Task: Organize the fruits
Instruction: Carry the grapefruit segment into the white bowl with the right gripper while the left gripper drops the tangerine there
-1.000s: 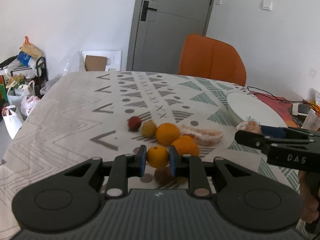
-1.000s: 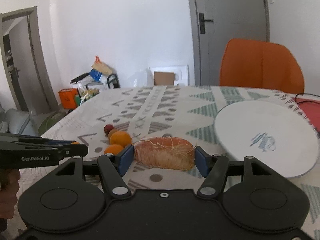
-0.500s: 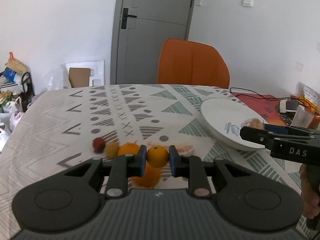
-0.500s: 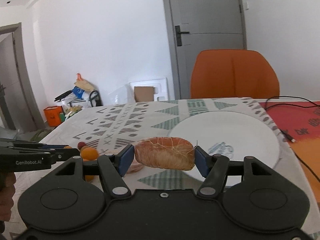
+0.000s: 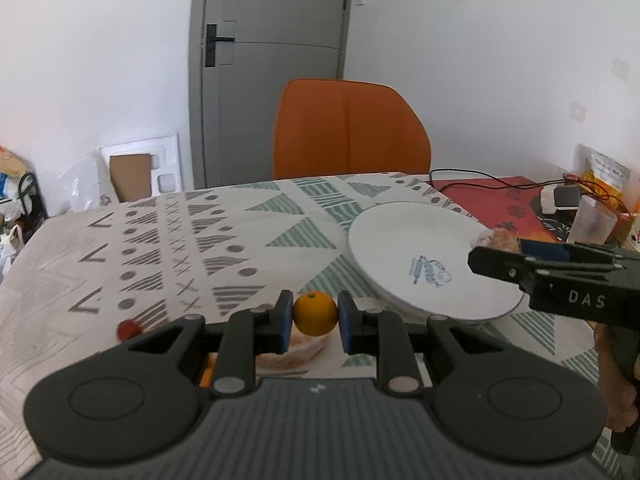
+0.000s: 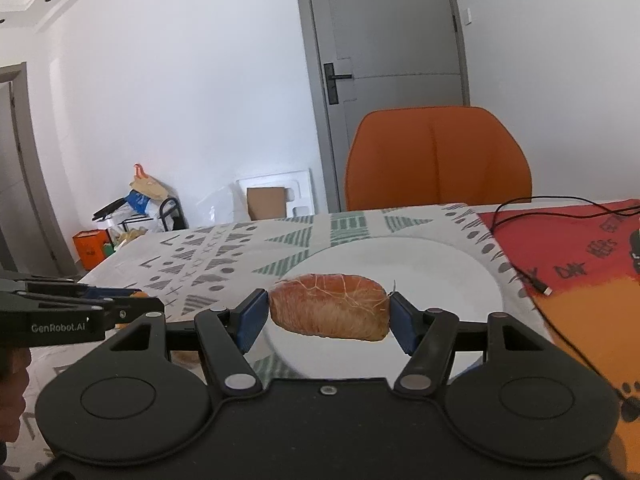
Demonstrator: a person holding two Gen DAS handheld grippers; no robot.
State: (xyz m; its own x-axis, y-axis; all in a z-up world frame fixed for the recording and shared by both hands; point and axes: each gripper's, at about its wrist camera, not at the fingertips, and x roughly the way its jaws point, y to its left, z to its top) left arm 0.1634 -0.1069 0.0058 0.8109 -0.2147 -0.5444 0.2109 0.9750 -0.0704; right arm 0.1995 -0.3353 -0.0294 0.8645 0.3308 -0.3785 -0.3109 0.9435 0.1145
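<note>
The left gripper (image 5: 315, 320) has its fingers closed tight on a small orange (image 5: 315, 314), held above the bench (image 5: 240, 240). The right gripper (image 6: 329, 316) has its fingers about half apart, clamping a peeled fruit segment (image 6: 330, 311) just over the near edge of the white plate (image 6: 440, 272). Loose fruit (image 5: 127, 329) lies on the patterned cloth behind the left fingers. Beyond the bench stands an orange chair (image 5: 350, 128).

A patterned tablecloth (image 5: 248, 236) covers the table, bearing a white plate (image 5: 404, 240), red mat (image 6: 580, 256) and small red fruit (image 5: 127, 329).
</note>
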